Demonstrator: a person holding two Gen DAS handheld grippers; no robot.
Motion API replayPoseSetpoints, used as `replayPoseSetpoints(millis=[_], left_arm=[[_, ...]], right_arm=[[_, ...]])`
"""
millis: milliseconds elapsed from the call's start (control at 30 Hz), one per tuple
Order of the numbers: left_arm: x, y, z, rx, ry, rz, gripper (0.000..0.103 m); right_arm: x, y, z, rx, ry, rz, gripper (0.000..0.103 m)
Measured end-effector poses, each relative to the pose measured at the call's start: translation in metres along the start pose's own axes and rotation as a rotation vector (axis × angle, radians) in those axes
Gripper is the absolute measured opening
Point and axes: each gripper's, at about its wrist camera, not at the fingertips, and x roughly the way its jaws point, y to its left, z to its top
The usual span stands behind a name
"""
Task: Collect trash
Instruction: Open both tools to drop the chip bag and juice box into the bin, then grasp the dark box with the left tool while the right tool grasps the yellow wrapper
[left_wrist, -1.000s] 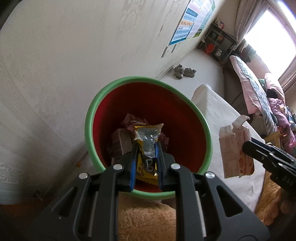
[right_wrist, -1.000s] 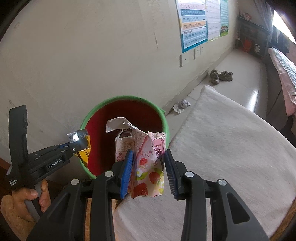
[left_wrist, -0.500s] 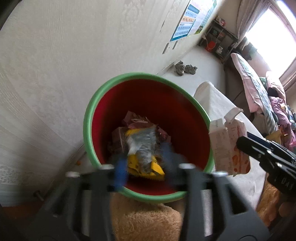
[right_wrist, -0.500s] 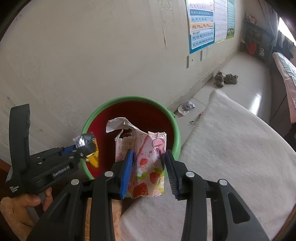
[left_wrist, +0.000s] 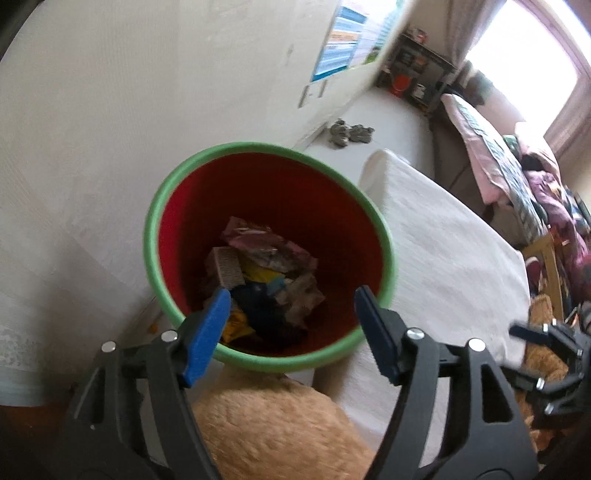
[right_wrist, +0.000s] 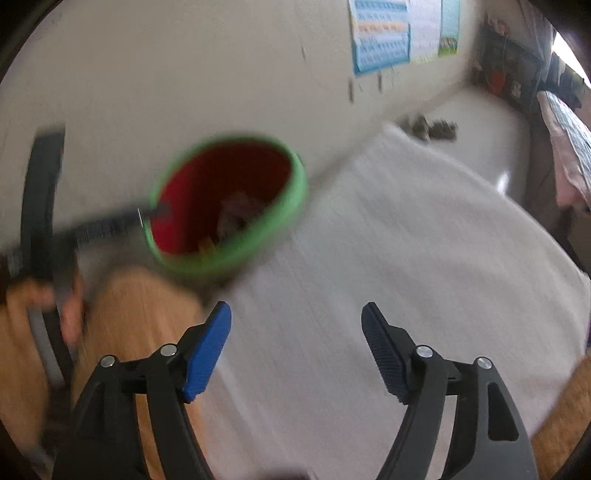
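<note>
The trash (left_wrist: 266, 280) is a crumpled heap of pink, yellow, blue and grey wrappers at the bottom of the bin (left_wrist: 162, 206), red inside with a green rim; no print on it is legible. The left gripper (left_wrist: 291, 317) hangs over the bin's near rim, its jaws having just opened wide with nothing between them; the right gripper (right_wrist: 295, 328) stands beside the bin over the white cloth (right_wrist: 424, 258), likewise just spread and empty.

The left wrist camera looks steeply down past its tongs (left_wrist: 291, 321) into the red bin (left_wrist: 266, 365), close above it. The right wrist camera, blurred, faces down over a white cover (right_wrist: 406, 240), the bin (right_wrist: 295, 206) farther ahead-left. Both views share the bin, the wall and the cover.
</note>
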Motion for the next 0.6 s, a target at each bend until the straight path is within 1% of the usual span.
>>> replayPoseSetpoints(millis=[100,167,233,300,367,400,433,500,533,567,600], left_arm=[[0.002,-0.013,-0.005,0.005,0.018,-0.025,0.067],[0.004,-0.029,-0.011,0.032,0.034,-0.047,0.067],[0.004,-0.046,-0.017,0.076,0.043,-0.064,0.067],[0.004,-0.062,-0.024,0.118,0.052,-0.074,0.067],[0.004,-0.079,-0.031,0.152,0.060,-0.090,0.067],[0.004,-0.083,-0.032,0.160,0.062,-0.094,0.067],[0.003,-0.090,-0.035,0.172,0.065,-0.100,0.067],[0.001,-0.099,-0.038,0.193,0.067,-0.107,0.068],[-0.001,-0.103,-0.039,0.206,0.065,-0.109,0.069],[-0.004,-0.107,-0.040,0.220,0.061,-0.111,0.069],[-0.005,-0.110,-0.041,0.227,0.058,-0.112,0.069]], right_arm=[[-0.008,-0.023,-0.050,0.024,0.116,-0.024,0.071],[-0.013,-0.033,-0.083,0.039,0.192,-0.032,0.071],[-0.014,-0.033,-0.113,0.040,0.267,-0.004,0.071],[-0.012,-0.027,-0.132,0.024,0.318,0.025,0.072],[-0.005,-0.016,-0.151,0.004,0.364,0.068,0.077],[0.001,-0.010,-0.157,-0.008,0.384,0.079,0.077],[0.009,-0.001,-0.162,-0.028,0.406,0.080,0.077],[0.017,0.009,-0.166,-0.066,0.411,0.062,0.077],[0.020,0.013,-0.166,-0.085,0.410,0.052,0.072],[0.025,0.015,-0.164,-0.102,0.408,0.034,0.056],[0.028,0.015,-0.163,-0.111,0.405,0.017,0.045]])
